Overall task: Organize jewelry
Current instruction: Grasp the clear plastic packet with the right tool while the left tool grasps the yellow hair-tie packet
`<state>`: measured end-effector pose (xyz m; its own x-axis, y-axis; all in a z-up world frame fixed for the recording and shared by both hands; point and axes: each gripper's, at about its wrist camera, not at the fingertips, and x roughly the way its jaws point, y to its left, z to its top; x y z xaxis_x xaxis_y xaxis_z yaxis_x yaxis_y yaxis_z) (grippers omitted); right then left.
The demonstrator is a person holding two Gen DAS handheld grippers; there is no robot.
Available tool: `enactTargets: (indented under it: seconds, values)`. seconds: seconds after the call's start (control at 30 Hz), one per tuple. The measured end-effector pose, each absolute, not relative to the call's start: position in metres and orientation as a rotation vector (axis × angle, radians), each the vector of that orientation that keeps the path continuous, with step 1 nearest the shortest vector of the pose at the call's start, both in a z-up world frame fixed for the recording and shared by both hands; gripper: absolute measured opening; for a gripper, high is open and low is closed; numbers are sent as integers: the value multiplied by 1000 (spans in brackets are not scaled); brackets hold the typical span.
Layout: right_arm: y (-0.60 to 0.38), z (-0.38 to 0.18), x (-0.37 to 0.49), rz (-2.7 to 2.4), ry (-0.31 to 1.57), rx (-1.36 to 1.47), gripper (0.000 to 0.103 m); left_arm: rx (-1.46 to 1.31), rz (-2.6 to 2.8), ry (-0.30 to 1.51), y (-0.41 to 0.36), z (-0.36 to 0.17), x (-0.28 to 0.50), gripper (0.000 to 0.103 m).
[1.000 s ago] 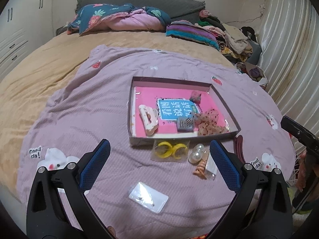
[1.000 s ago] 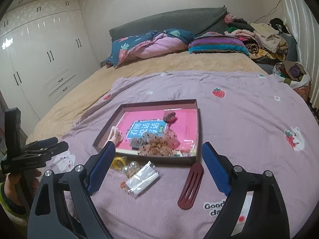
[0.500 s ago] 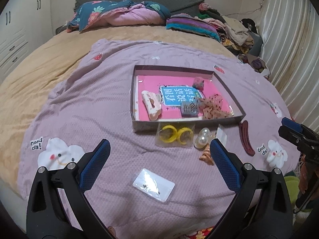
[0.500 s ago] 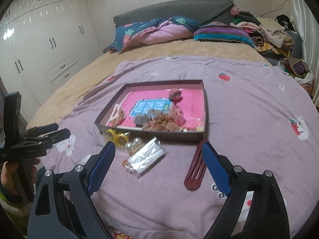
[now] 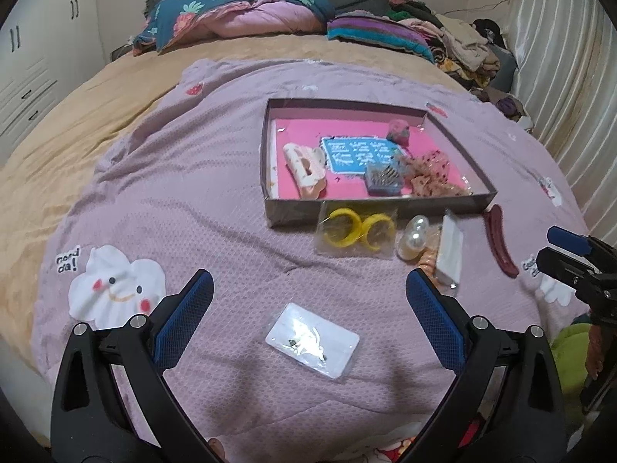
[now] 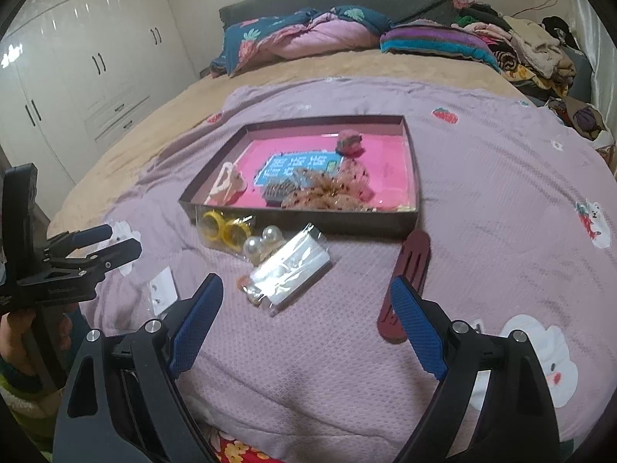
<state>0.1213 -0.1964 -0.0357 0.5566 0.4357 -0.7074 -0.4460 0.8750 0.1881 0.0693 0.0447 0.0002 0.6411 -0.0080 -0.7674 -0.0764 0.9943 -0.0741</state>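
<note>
Jewelry pieces lie in two groups on the purple quilt: several already rest inside the shallow box with the pink floor, and the rest sit loose outside its near wall, most likely staged there for transfer into the box.

Loose items, left wrist view:
- Earring card in a clear sleeve, flat on the quilt, directly ahead of and between the fingers of the left gripper, not touching either pad.
- Yellow hoops in a clear bag, against the box wall, well beyond the jaws.
- Pearl pieces and a white packet, just beside the hoops, toward the right finger.

Right wrist view:
- Dark red hair clip, flat, its near end passing under the right finger of the right gripper; contact cannot be confirmed.
- The white packet lies just ahead of the gap, nearer the left finger.

Both grippers have their jaws spread wide and hold nothing. Judged from this layout, the earring card is the nearest candidate for the left gripper; the packet or clip suits the right.
</note>
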Motion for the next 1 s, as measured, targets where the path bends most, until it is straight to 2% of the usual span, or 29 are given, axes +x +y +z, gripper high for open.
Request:
enactTargets:
  seconds: [0.43,0.63,0.7,0.77,0.83,1.0]
  values:
    - [-163,-89,159,518,1000,101,86,-95,49,909,53,-27,87,93]
    - [-152,-107,178,498,1054,166,75,-121,13,935,53,-37,104,93]
    - [-151,-110,181,488,1054,175,69,-136,4,948,52,-41,111,93]
    - [-151,-112,184,474,1052,183,59,-158,-17,960,50,-45,119,93]
    - [-154,-111,186,474,1042,197,54,-171,-29,973,48,-48,126,93]
    - [-163,-111,187,481,1034,211,51,-213,-61,992,42,-54,141,93]
